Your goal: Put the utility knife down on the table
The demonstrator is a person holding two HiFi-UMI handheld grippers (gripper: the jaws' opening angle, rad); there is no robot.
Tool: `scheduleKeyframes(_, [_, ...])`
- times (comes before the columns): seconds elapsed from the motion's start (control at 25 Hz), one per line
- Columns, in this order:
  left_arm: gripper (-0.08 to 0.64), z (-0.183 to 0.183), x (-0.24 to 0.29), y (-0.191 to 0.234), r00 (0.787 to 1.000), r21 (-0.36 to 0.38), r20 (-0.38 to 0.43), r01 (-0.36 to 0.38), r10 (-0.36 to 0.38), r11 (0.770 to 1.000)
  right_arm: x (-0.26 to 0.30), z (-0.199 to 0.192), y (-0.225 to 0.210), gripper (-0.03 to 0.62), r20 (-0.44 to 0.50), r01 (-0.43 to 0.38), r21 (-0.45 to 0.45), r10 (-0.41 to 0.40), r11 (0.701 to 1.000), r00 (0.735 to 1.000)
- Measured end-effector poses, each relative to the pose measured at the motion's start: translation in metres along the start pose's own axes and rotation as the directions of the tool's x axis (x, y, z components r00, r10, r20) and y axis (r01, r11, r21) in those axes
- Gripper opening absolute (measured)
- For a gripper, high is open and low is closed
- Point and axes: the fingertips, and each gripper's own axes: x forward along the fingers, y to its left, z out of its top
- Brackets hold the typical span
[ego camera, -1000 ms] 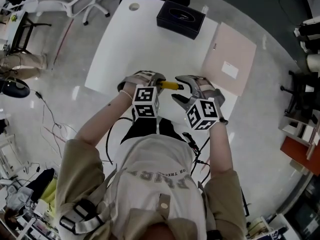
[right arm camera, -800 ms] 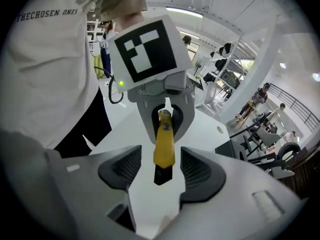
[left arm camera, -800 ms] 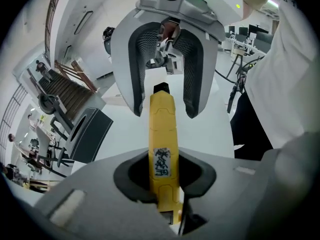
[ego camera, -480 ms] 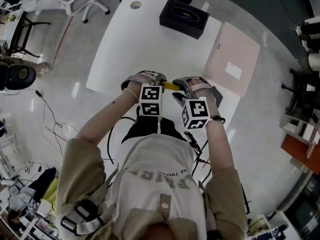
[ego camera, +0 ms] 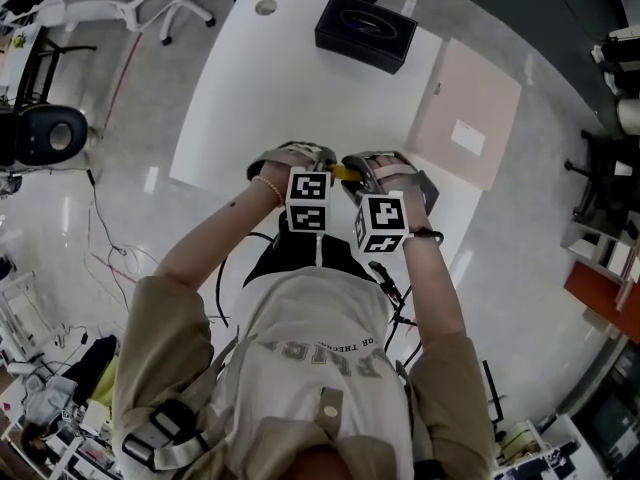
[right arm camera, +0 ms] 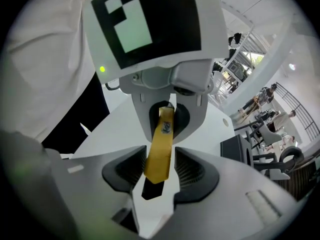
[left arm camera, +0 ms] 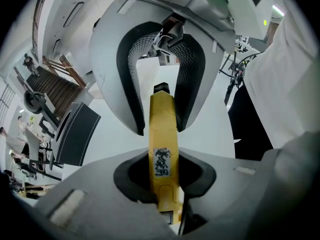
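- Left gripper: jaws pinched on the utility knife, gripping the yellow body near one end.
- The knife runs straight ahead from those jaws. Its far end lies between the jaws of the right gripper.
- Right gripper: jaws have just been closing round that end. A sliver of gap still shows on one side, so they are not clamped yet.
- The knife is held aloft over the near edge of the white table, which lies below both tools. It is not set down yet.
- Risk: if the left jaws let go before the right pads seat, the knife drops. This close to the edge it could fall off the table toward the person.
- Risk: the right jaws take only the tip end. A hold that short may let the body swing or twist out on the way down.
- Risk: I cannot tell if the blade is out. If it is, a slip could score the tabletop.
- Writing: a white sticker on the knife carries dark marks, not legible.
- The black box, far ahead of both tools, shows a faint emblem, unreadable.
- The marker cube on the left gripper bears only black-and-white squares.
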Motion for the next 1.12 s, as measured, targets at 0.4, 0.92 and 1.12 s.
scheduleKeyframes(0.4, [0.08,-0.001,0.009,-0.003,0.999,-0.024,-0.01,0.044,-0.045,0.999,0.009,-0.005,0.003,0.137,-0.007,-0.038,0.122,0.039,0.992,0.999])
scheduleKeyframes(0.92, [0.093,0.002,0.018,0.0,0.998,-0.012,0.064,-0.008,0.009,1.0,0.011,-0.007,0.005,0.132,0.067,-0.08,0.268,0.064,0.96,0.996])
scheduleKeyframes(1.12, [0.136,0.004,0.02,-0.001,0.996,-0.044,0.087,0.022,-0.018,0.999,0.012,-0.008,0.007,0.132,0.103,-0.105,0.305,0.076,0.947,0.992])
